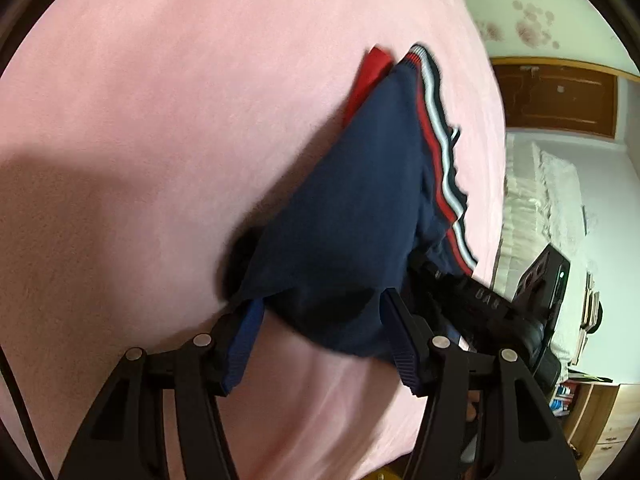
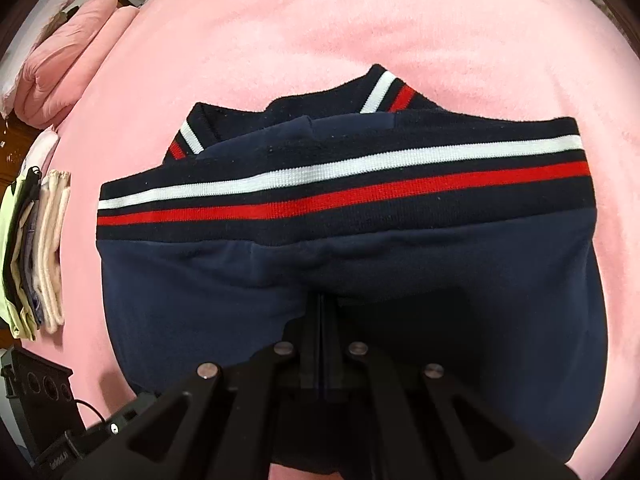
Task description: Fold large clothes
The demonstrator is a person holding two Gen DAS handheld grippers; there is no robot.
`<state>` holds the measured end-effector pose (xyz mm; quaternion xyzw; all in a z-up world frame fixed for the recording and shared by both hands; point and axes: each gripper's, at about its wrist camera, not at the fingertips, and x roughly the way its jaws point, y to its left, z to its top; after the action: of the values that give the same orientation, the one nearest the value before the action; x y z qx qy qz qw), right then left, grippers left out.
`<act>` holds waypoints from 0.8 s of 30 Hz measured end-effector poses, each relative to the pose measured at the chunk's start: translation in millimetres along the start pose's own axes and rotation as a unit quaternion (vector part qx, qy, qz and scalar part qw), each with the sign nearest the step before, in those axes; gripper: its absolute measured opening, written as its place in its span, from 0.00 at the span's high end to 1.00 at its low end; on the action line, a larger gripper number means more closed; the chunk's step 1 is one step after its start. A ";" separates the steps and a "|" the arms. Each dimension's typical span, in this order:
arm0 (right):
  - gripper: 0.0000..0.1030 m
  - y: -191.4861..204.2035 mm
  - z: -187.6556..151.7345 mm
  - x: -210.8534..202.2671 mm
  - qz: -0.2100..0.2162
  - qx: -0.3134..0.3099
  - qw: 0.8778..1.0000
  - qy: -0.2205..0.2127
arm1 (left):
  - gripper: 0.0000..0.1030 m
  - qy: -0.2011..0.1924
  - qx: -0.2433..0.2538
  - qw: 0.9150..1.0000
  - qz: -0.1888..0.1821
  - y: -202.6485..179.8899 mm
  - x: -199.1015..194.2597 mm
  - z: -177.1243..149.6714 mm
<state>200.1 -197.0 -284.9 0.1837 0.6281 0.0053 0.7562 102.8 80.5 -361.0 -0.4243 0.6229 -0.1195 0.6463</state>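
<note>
Left wrist view, lower edge: black left tongs (image 1: 320,340) spread wide, blue-padded fingertips (image 1: 244,340) well apart, a fold of navy cloth sagging between them without being pinched. Just beyond, filling the centre of the frame: navy blue knit garment with red and white striped ribbed trim (image 1: 352,208), bunched and lifted above the pink fleece bed cover (image 1: 160,120), striped band running down its right side, a red flap peeking at the upper end. At lower right, touching the garment's right edge: black right tongs (image 1: 480,296), seen from the side. Farther right: white bedding (image 1: 540,200), then a brown wooden door (image 1: 556,96) at upper right.

Right wrist view, lower centre: right tongs (image 2: 322,320) pressed together, pinching the navy garment (image 2: 200,280) at the near edge, tips buried in cloth. Beyond them: wide ribbed band (image 2: 340,184) with white and red stripes stretching across the middle of the frame, two striped cuffs poking out above it. Garment resting on the pink cover (image 2: 320,20). At the left edge: small stack of folded pale clothes (image 2: 40,248), well apart from the garment. Upper left: folded pink quilt (image 2: 68,52). Lower left corner: black box-like device (image 2: 36,392), identity unclear.
</note>
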 end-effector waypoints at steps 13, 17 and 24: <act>1.00 -20.5 -5.4 -4.8 0.001 0.038 0.999 -0.014 | 0.26 -0.021 0.061 0.998 -0.015 -18.0 6.7 19.3; 1.00 -3.4 -4.4 -1.7 -0.014 0.033 0.999 -0.020 | 0.28 -0.030 0.026 0.998 -0.042 -15.8 11.1 30.2; 1.00 4.8 -8.8 1.3 -0.023 0.034 0.998 -0.039 | 0.68 -0.030 0.012 0.998 -0.060 -5.3 8.3 37.9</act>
<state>193.1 -189.8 -286.0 0.1951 0.6016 -0.0408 0.7735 140.8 86.7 -368.3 -0.4567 0.5753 -0.1528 0.6611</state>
